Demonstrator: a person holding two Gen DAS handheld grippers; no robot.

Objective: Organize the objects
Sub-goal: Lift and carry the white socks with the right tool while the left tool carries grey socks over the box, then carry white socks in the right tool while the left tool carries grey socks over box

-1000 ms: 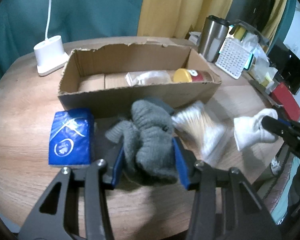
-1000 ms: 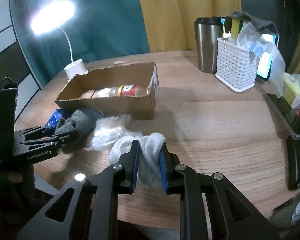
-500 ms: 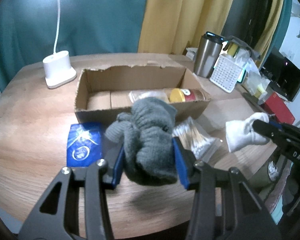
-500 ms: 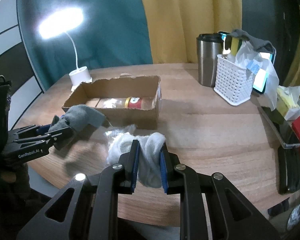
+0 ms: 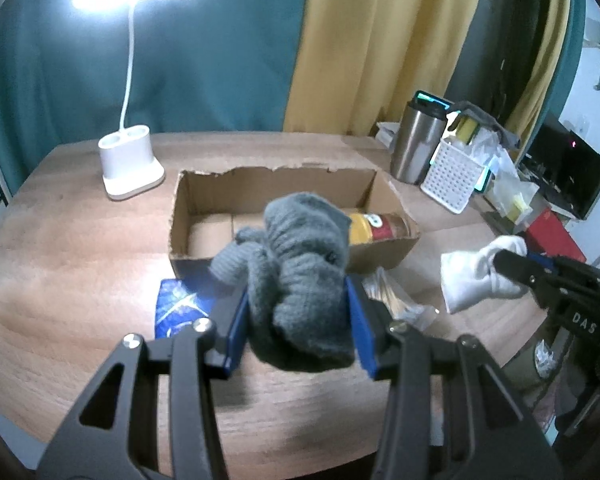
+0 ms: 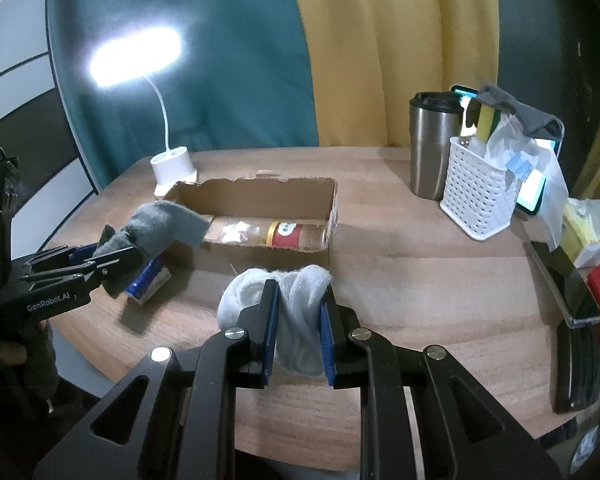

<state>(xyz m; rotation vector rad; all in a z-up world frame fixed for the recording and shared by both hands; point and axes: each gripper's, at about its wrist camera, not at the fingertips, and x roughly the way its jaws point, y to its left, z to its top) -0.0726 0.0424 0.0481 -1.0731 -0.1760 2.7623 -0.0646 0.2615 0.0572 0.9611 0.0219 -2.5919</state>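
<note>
My left gripper [image 5: 298, 320] is shut on a grey knitted sock [image 5: 296, 264] and holds it in the air in front of the open cardboard box [image 5: 204, 196]. The sock also shows in the right wrist view [image 6: 156, 226]. My right gripper [image 6: 298, 332] is shut on a white sock [image 6: 300, 304], held above the table's front edge; it shows at the right of the left wrist view [image 5: 476, 276]. In the box lie a spice jar with a yellow lid [image 6: 296, 236] and a clear packet [image 6: 236, 232].
A blue tissue pack [image 5: 180, 308] and a clear bag of cotton swabs [image 5: 396, 300] lie in front of the box. A white lamp base [image 5: 128, 164] stands at the back left. A steel tumbler [image 6: 432, 144], a white basket [image 6: 476, 192] and clutter fill the right side.
Both grippers have risen and drawn back from the table with their socks. The grey sock now hangs higher, in front of the box opening.
</note>
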